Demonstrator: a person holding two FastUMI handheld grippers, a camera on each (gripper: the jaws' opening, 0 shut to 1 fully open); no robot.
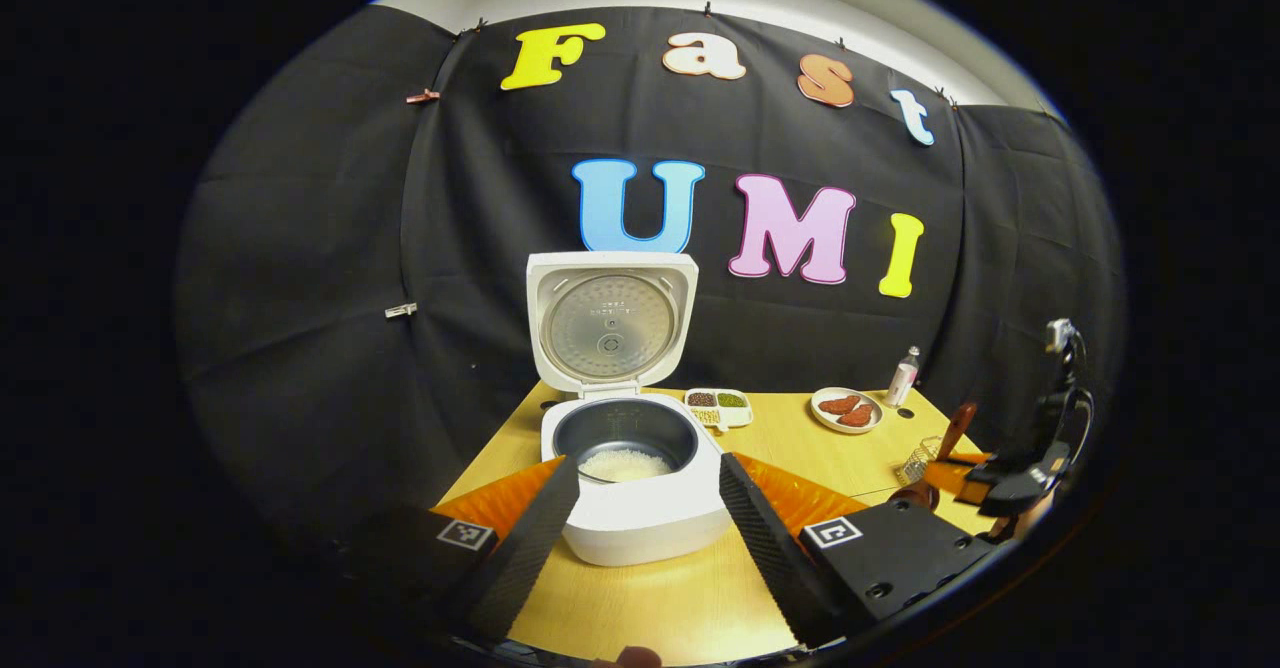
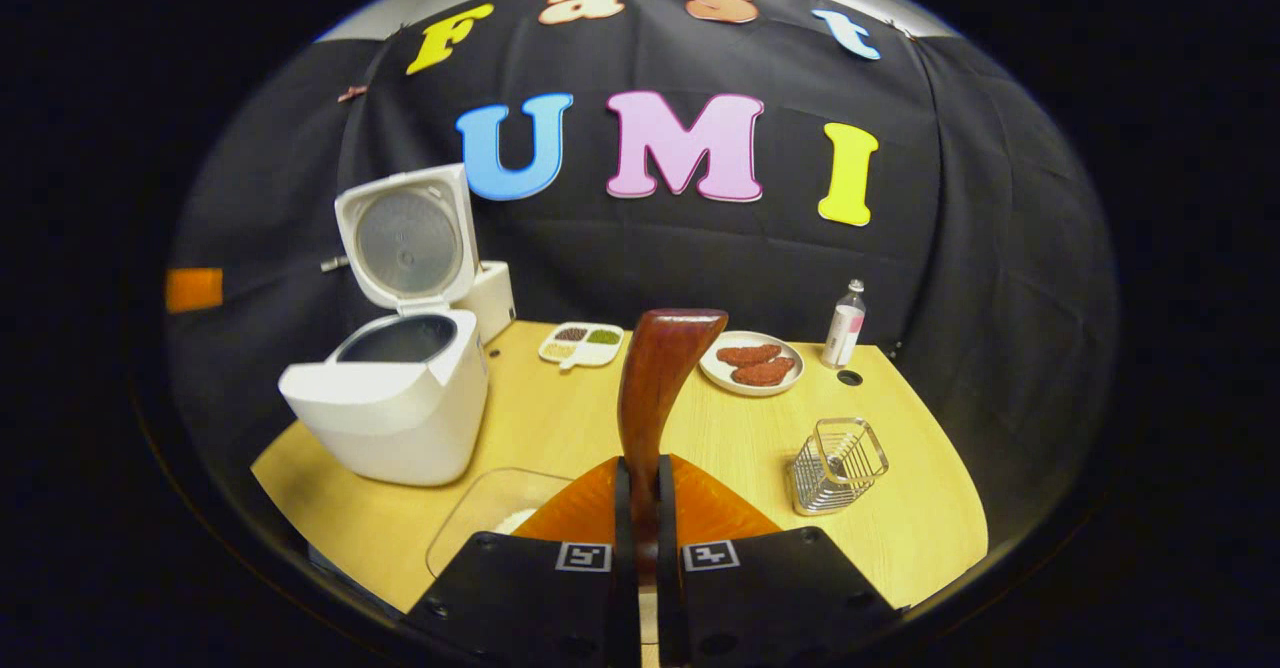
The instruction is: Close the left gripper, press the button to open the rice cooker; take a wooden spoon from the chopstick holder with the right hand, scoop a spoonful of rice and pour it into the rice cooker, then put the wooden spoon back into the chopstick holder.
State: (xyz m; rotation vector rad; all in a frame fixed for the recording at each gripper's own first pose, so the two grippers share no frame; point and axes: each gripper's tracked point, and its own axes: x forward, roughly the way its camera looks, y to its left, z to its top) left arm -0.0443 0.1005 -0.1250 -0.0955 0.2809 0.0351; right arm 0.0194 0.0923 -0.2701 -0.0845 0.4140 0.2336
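Note:
The white rice cooker (image 1: pixel 640 523) stands on the table with its lid (image 1: pixel 610 323) swung up; white rice (image 1: pixel 625 465) lies in its dark pot. My left gripper (image 1: pixel 648 463) is open, one finger on each side of the cooker's front, touching nothing. My right gripper (image 2: pixel 645 468) is shut on the brown wooden spoon (image 2: pixel 655 378), whose handle rises upright above the fingers. The left gripper view shows that gripper (image 1: pixel 1010 483) and the wooden spoon (image 1: pixel 960 428) at the table's right edge. The wire chopstick holder (image 2: pixel 835 468) stands to the right of the spoon. The open cooker (image 2: pixel 390 418) sits to its left.
A clear container (image 2: pixel 490 513) with some rice lies just under my right gripper. At the back of the wooden table (image 2: pixel 720 438) are a divided dish of grains (image 2: pixel 583 343), a plate of reddish pieces (image 2: pixel 752 363) and a small bottle (image 2: pixel 845 326).

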